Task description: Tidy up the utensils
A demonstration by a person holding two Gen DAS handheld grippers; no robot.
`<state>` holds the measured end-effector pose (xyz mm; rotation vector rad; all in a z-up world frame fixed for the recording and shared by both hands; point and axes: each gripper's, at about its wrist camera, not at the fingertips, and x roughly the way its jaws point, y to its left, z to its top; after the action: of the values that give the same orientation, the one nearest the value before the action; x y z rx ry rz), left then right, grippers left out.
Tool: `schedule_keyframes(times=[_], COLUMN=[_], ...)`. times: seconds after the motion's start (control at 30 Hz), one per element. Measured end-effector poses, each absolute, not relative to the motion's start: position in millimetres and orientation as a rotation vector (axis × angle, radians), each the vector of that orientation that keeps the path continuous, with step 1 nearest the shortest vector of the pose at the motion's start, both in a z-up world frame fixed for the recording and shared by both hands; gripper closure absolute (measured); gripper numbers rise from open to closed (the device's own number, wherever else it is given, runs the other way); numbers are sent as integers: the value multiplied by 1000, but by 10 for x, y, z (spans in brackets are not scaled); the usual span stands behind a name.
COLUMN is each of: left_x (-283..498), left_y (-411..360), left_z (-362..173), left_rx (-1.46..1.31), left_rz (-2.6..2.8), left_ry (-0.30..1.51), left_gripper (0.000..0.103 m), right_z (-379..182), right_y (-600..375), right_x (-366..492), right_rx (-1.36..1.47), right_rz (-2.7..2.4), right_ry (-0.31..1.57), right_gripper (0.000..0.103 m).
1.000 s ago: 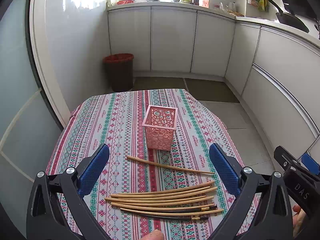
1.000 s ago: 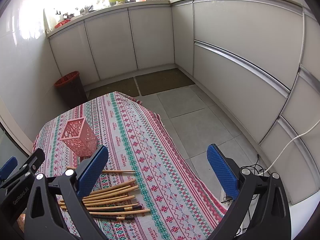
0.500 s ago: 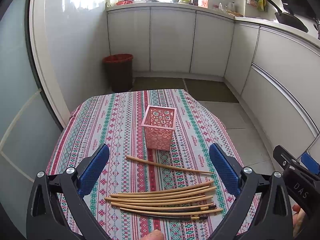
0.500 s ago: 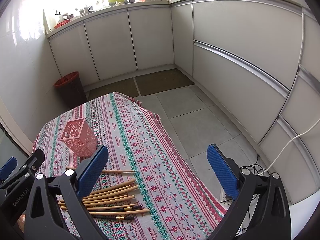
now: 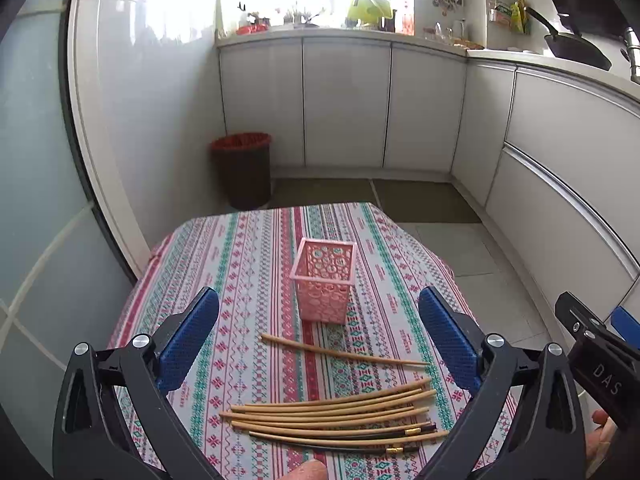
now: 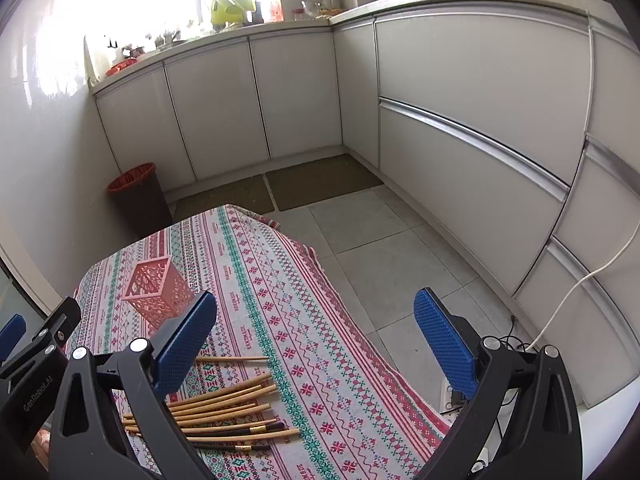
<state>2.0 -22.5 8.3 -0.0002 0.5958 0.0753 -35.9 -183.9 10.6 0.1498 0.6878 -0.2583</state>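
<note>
White kitchen cabinets [image 5: 348, 100] wrap around a small table draped in a striped, patterned red, green and white tablecloth [image 5: 248, 264], with a dark waste bin with a red liner [image 5: 242, 168] standing on the floor beyond it. The left gripper [image 5: 318, 336], black-framed with blue textured pads, hangs above the near end of the table with its jaws spread wide and nothing between them. Straight ahead of those jaws, past their tips, a pink perforated plastic utensil basket [image 5: 326, 280] stands upright on the cloth. Between the two pads and lower in the view lies a single tan bamboo chopstick [image 5: 340, 354], apart from the rest; nearer the camera a loose bundle of tan and dark chopsticks [image 5: 332, 420] lies side by side. The right gripper [image 6: 316, 336] is likewise spread wide and empty, its jaws reaching out over the table's right edge and the grey tiled floor [image 6: 384, 248]; the chopstick bundle lies by its left pad, partly hidden behind it, and the pink basket lies beyond and left of that pad.
</note>
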Motion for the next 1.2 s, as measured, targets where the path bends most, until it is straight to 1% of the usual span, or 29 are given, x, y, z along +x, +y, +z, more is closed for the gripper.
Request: schedule_keyframes(times=[0.43, 0.73, 0.83, 0.9, 1.0, 1.03, 1.13, 1.2], left_x=[-104, -107, -71, 80, 477, 566, 761, 861], left_y=[-311, -321, -323, -372, -582, -643, -840, -980], left_z=[284, 295, 278, 208, -133, -261, -650, -907], left_rx=[55, 62, 61, 88, 176, 186, 257, 344], left_rz=[94, 97, 80, 7, -234, -304, -407, -404], left_ry=[476, 464, 485, 576, 891, 968, 1111, 1144], left_gripper=[7, 7, 7, 7, 7, 7, 7, 8], right_z=[259, 277, 275, 296, 329, 329, 266, 182], right_y=[-1846, -1839, -1869, -1960, -2209, -2316, -2539, -2622], right_x=[-454, -472, -474, -476, -484, -483, -434, -368], right_rx=[173, 179, 194, 236, 346, 394, 481, 517], right_rz=[-258, -255, -263, -293, -345, -358, -373, -361], right_ry=[617, 605, 605, 600, 595, 601, 647, 697], right_gripper=[7, 7, 7, 7, 7, 7, 7, 7])
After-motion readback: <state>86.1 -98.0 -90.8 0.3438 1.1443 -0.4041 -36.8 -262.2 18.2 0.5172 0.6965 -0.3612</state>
